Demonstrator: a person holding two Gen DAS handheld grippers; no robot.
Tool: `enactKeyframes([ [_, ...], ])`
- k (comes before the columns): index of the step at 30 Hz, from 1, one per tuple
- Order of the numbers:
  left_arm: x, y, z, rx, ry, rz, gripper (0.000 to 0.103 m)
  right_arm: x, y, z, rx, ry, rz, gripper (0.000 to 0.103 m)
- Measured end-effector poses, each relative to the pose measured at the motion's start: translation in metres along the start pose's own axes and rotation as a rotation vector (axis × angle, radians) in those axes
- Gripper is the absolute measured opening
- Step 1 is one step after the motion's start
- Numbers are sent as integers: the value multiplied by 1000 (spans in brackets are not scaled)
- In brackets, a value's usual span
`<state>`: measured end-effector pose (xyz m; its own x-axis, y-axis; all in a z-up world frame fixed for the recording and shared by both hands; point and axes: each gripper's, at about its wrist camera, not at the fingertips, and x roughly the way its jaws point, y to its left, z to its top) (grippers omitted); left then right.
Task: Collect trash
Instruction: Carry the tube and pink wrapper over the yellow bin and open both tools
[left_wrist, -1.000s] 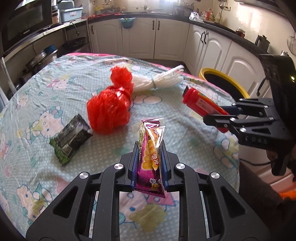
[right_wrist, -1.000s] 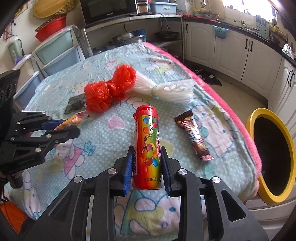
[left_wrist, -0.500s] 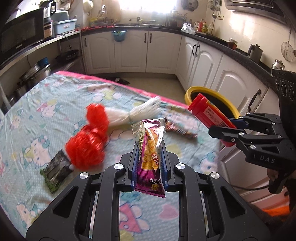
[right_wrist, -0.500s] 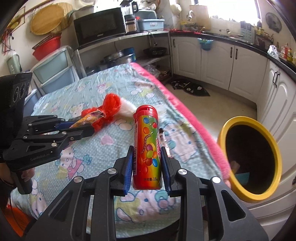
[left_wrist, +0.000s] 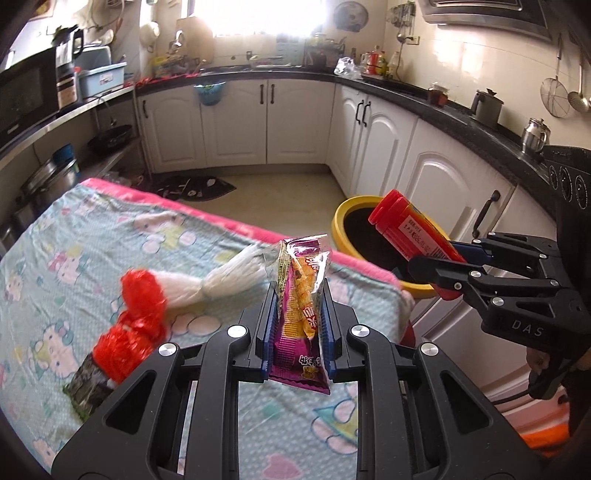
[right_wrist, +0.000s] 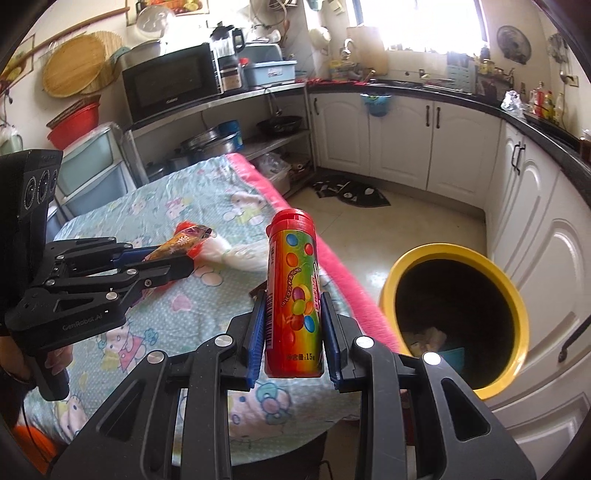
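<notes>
My left gripper (left_wrist: 298, 325) is shut on a purple and orange snack packet (left_wrist: 301, 317), held upright above the table's right part. My right gripper (right_wrist: 293, 325) is shut on a red candy tube (right_wrist: 293, 295) with coloured dots, lifted over the table's edge. From the left wrist view the tube (left_wrist: 413, 230) juts toward a yellow-rimmed bin (left_wrist: 347, 225) on the floor. The bin (right_wrist: 513, 295) lies to the right of the tube in the right wrist view, with some trash at its bottom. On the table lie a red plastic bag (left_wrist: 136, 317), a white bundle (left_wrist: 229, 275) and a dark green wrapper (left_wrist: 86, 384).
The table wears a light blue cartoon cloth (left_wrist: 92, 236) with a pink edge (right_wrist: 340, 273). White kitchen cabinets (left_wrist: 291, 118) line the walls behind the bin. A dark mat (right_wrist: 351, 190) lies on the floor. A microwave (right_wrist: 170, 79) and shelves of pots stand beyond the table.
Both grippers rose and swung rightward with their loads, so the bin now sits closer and larger in both views. The table items slid left and down in the views.
</notes>
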<state>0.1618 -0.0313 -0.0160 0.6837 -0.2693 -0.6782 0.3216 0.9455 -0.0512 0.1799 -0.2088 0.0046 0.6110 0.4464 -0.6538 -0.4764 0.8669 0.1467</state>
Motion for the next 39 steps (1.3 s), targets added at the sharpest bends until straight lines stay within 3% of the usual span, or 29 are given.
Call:
enactKeyframes([
  [20,20,-50,42,44,-54,-99,15,-43,-71,-2,127,-93,-144,27],
  [39,72,-95,81,50,-55,-165,15,-65,-142,-4,232,-141,-278,27],
])
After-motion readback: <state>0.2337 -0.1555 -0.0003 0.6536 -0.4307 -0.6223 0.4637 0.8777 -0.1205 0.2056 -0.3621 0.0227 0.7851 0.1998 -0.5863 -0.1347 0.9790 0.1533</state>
